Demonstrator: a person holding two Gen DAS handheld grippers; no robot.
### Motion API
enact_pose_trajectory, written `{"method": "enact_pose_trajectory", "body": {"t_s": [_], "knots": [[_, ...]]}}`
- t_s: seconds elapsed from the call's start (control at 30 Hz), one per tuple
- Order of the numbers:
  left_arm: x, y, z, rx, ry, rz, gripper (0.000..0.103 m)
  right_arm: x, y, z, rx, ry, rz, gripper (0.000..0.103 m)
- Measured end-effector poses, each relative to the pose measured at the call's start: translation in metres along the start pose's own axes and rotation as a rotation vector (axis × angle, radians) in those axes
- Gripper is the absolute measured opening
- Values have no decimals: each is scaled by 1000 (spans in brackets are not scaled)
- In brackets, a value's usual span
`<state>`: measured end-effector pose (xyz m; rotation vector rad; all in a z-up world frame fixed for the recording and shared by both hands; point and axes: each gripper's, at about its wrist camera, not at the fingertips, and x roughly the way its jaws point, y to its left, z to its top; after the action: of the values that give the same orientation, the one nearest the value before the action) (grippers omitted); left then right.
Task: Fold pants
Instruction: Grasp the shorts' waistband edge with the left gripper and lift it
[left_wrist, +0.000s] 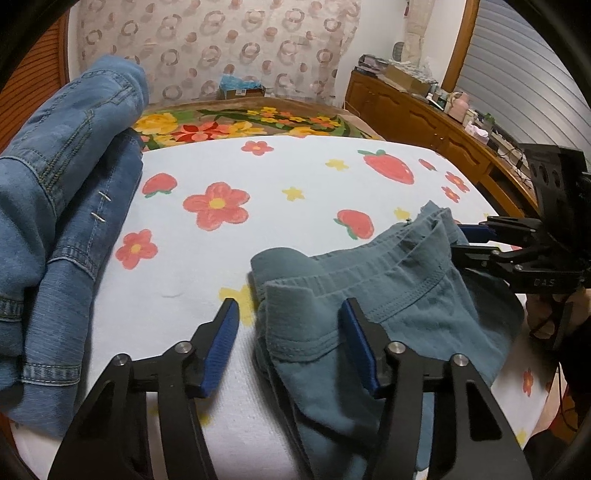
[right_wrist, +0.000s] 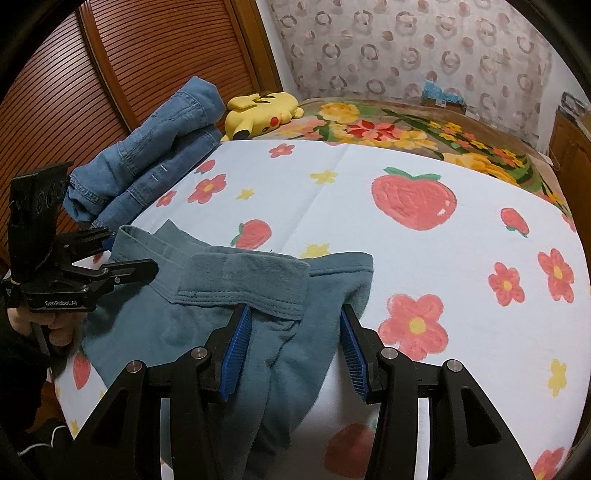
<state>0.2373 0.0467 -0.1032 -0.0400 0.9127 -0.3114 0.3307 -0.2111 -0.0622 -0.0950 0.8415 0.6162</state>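
Teal pants (left_wrist: 388, 306) lie bunched at six o'clock on a strawberry-print sheet (left_wrist: 295, 173), folded jeans (left_wrist: 55, 221) at nine o'clock. Both the left gripper (left_wrist: 290, 325) and the right gripper (right_wrist: 295, 332) stand released, straddling the waistband without pinching it. Folding seems barely begun; the next move likely calls for clenching the fabric and spreading it flat.

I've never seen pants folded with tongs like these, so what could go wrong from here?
Both tongs, left and right, stand open around the bunched teal pants, so either may pinch too few layers or only a crease, leaving a crooked fold. The pants also lie at the bed's near edge and might slide off the strawberry sheet.
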Motion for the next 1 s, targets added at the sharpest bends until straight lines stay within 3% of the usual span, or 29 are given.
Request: {"method": "enact_pose_trajectory", "body": {"t_s": [0.07,0.17,0.37,0.73,1.0], "knots": [[0,-1,0,-3,6,-34,43,1,1,0,0,-2,2,50],[-1,-4,1,-5,15,-73,32,2,3,0,-3,4,14,39],[-10,-11,0,15,-4,-87,17,2,9,2,-24,11,20,26],[-57,-21,-1,36,-109,-81,14,-30,30,5,-36,-81,19,19],[-101,-11,8,25,-217,-20,14,-54,58,23,-93,-156,27,17]]}}
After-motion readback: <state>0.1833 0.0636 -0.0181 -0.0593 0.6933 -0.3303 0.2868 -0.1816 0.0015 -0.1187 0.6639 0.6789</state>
